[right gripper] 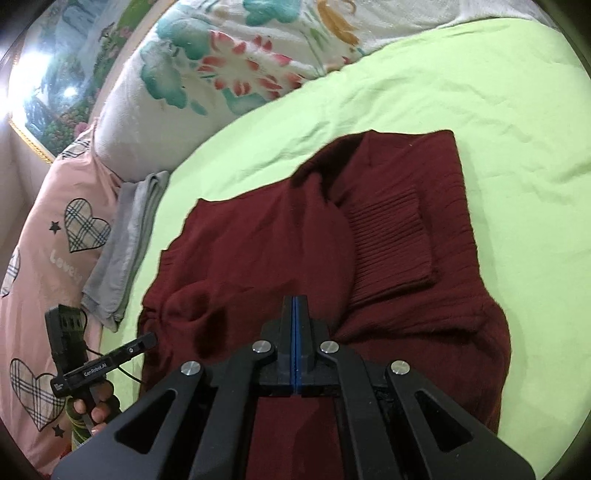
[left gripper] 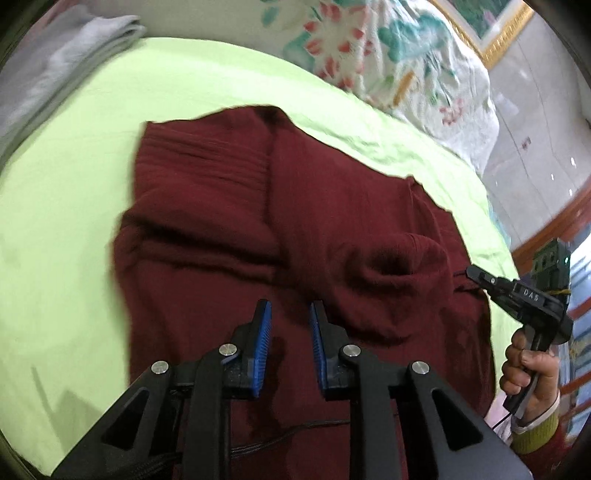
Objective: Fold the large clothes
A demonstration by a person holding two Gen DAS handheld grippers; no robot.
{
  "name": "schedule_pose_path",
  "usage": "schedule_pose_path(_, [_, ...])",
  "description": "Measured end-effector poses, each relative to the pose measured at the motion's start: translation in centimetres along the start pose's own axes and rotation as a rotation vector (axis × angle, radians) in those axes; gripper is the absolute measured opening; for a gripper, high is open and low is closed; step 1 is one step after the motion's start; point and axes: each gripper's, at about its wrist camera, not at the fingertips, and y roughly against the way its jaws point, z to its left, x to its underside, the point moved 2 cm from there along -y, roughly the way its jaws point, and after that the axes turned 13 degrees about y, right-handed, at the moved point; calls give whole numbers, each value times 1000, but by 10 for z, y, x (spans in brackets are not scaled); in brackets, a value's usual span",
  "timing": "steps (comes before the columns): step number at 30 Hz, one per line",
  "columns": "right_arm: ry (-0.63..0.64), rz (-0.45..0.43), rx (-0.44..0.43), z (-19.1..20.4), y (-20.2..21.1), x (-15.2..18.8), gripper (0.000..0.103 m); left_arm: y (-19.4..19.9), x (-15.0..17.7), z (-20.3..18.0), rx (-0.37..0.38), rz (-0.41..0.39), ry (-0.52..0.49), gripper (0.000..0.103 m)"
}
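A dark red knit sweater lies partly folded on the light green sheet, with a ribbed sleeve cuff laid across it. My left gripper hovers over the sweater's near part, its blue pads apart with nothing between them. In the right wrist view it shows at the sweater's left edge, held by a hand. My right gripper is shut, pads pressed together above the cloth with no fabric seen between them. In the left wrist view its tip touches the sweater's right edge.
A folded grey cloth lies at the sheet's edge. A floral quilt is bunched at the far side beside pink bedding with plaid hearts. A gold-framed picture and shiny floor lie beyond the bed.
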Motion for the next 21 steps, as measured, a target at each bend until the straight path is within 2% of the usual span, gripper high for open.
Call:
schedule_pose_path(4, [23, 8, -14, 9, 11, 11, 2, 40, 16, 34, -8, -52, 81, 26])
schedule_pose_path(5, [25, 12, -15, 10, 14, 15, 5, 48, 21, 43, -10, -56, 96, 26])
schedule_pose_path(7, [22, 25, -18, 10, 22, 27, 17, 66, 35, 62, -9, -61, 125, 29])
schedule_pose_path(9, [22, 27, -20, 9, 30, 39, 41, 80, 48, 76, -14, -62, 143, 31])
schedule_pose_path(14, [9, 33, -33, 0, 59, 76, 43, 112, 87, 116, -26, -57, 161, 39])
schedule_pose_path(17, [29, 41, -19, -5, 77, 95, 43, 123, 110, 132, -4, -34, 177, 46])
schedule_pose_path(21, [28, 46, -36, -18, 105, 121, 43, 120, 136, 138, 37, 4, 189, 49])
